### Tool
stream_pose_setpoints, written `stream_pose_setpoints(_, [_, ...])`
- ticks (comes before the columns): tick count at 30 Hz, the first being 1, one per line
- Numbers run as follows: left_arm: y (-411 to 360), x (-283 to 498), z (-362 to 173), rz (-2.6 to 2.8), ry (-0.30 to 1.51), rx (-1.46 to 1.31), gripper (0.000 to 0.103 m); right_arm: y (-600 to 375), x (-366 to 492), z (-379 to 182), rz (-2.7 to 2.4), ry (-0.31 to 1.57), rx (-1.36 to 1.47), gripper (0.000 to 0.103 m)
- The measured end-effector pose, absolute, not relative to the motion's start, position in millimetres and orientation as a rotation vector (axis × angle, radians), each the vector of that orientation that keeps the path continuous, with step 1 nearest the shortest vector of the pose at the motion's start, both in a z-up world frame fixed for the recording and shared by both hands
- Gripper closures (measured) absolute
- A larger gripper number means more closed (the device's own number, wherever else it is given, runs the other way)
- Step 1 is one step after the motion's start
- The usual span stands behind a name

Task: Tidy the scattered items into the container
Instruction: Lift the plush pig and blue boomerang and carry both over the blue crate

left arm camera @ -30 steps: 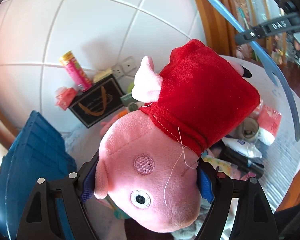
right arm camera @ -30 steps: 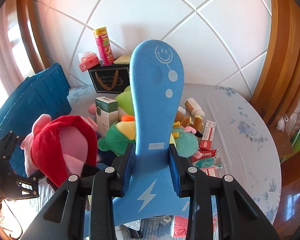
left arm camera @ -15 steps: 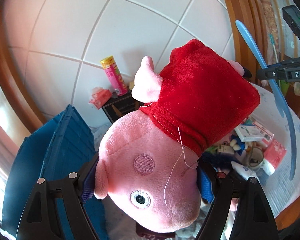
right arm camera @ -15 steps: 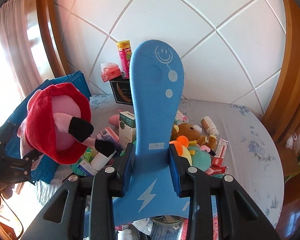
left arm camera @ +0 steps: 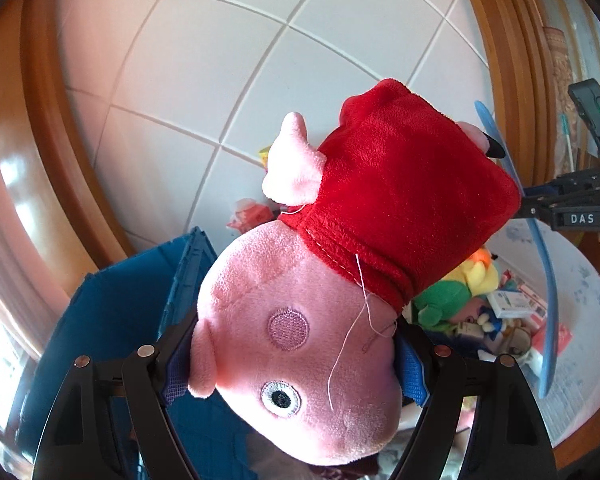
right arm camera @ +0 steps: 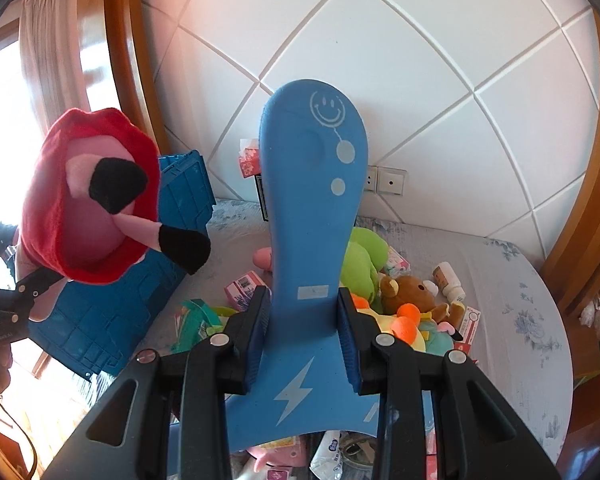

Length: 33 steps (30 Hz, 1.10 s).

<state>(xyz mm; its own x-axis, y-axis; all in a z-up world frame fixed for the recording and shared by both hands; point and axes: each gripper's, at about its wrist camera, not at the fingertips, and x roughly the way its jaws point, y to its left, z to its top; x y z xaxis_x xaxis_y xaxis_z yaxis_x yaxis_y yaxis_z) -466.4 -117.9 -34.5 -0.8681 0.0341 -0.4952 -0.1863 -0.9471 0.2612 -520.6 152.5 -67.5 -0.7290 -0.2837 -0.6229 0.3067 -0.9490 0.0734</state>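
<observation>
My left gripper (left arm camera: 296, 364) is shut on a pink pig plush (left arm camera: 300, 344) in a red dress, held in the air; the plush also shows at the left of the right wrist view (right arm camera: 96, 200). A blue crate (left arm camera: 132, 320) stands below and left of it, and shows behind the plush in the right wrist view (right arm camera: 180, 200). My right gripper (right arm camera: 302, 340) is shut on a blue foam paddle (right arm camera: 308, 208) with a smiley face, held upright above the pile. The paddle's edge shows in the left wrist view (left arm camera: 540, 260).
A round table with a floral cloth (right arm camera: 512, 300) holds a pile: a green plush (right arm camera: 364, 256), a brown bear (right arm camera: 412, 292), a white bottle (right arm camera: 450, 280), small boxes (right arm camera: 244, 282). White tiled wall (right arm camera: 420, 80) behind, wood frames at both sides.
Both grippers have risen and swung left. The pig plush now hangs higher, in front of the blue crate. The paddle stays gripped upright.
</observation>
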Motion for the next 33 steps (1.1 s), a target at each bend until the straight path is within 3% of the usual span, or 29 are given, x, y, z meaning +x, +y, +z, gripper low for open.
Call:
stream_pose_setpoints(11, [-221,-456,3,2.986,0.385,-0.695,0.022,51,-522,-41,-2.624,0.109,0.881,0.071])
stream_pose_setpoints(33, [-394,-450,-7,3.187,0.332,-0.797,0.022,-184,-534,-25,-2.414,0.203,0.778,0.071])
